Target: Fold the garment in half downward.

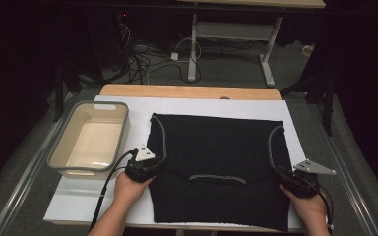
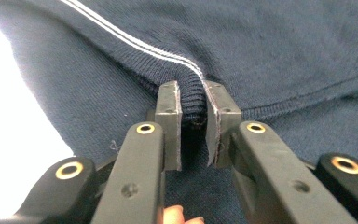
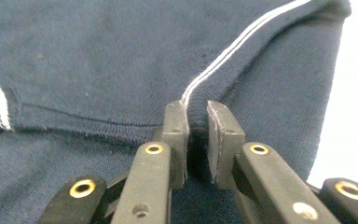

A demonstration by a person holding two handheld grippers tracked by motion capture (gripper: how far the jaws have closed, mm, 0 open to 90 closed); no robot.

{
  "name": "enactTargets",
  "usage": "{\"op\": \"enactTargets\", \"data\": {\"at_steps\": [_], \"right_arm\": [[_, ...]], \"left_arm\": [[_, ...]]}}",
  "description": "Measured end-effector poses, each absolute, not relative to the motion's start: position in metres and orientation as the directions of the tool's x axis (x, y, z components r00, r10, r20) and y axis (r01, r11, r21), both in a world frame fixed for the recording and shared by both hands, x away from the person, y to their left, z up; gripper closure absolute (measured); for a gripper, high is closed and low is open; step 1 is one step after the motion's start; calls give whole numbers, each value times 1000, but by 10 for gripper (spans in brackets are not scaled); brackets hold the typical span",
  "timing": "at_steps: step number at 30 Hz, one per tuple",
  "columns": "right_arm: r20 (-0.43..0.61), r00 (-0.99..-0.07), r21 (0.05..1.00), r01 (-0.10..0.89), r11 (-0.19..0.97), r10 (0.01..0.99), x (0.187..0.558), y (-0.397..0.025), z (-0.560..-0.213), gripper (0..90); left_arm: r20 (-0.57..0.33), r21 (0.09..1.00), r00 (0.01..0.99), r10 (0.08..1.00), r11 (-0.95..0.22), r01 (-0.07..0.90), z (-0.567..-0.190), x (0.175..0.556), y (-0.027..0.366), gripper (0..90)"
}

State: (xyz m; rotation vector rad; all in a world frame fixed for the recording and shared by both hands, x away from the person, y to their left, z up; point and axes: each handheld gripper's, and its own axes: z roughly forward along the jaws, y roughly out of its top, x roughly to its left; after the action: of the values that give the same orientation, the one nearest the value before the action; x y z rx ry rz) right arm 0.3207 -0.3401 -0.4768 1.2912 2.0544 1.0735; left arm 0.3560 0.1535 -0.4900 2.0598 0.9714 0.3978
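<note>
A dark navy knitted garment (image 1: 216, 162) with thin white stripes along its armholes and neckline lies flat on the white board (image 1: 74, 199), its top part folded down toward me. My left gripper (image 1: 145, 168) is shut on the garment's left shoulder edge, and the ribbed fabric (image 2: 193, 100) bunches between its pads (image 2: 169, 116). At the right shoulder my right gripper (image 1: 295, 179) is likewise shut on the striped edge (image 3: 196, 119). A hand holds each gripper from below.
A beige plastic bin (image 1: 91, 140) with nothing in it stands on the board's left, close to my left gripper. The wooden table edge (image 1: 187, 91) runs behind the board. Farther back are cables and desk legs (image 1: 193, 54) on the floor.
</note>
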Motion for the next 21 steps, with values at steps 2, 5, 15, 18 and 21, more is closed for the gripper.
{"op": "enactTargets", "data": {"at_steps": [2, 5, 15, 18, 21], "right_arm": [[13, -437, 831, 504, 233, 899, 319, -342, -476, 799], [17, -435, 842, 492, 222, 900, 318, -343, -475, 799], [-11, -437, 880, 424, 216, 899, 302, -350, -462, 799], [-20, -436, 883, 414, 220, 900, 292, -354, -458, 800], [-17, -433, 886, 411, 214, 901, 279, -359, -455, 800]], "left_arm": [[-45, 796, 656, 754, -370, 480, -489, 353, 155, 749], [-57, 807, 660, 749, -355, 473, -488, 350, 155, 750], [-39, 836, 687, 725, -353, 419, -470, 326, 160, 748], [-41, 836, 698, 715, -358, 416, -465, 315, 161, 748], [-69, 834, 717, 693, -354, 423, -464, 303, 162, 748]]}}
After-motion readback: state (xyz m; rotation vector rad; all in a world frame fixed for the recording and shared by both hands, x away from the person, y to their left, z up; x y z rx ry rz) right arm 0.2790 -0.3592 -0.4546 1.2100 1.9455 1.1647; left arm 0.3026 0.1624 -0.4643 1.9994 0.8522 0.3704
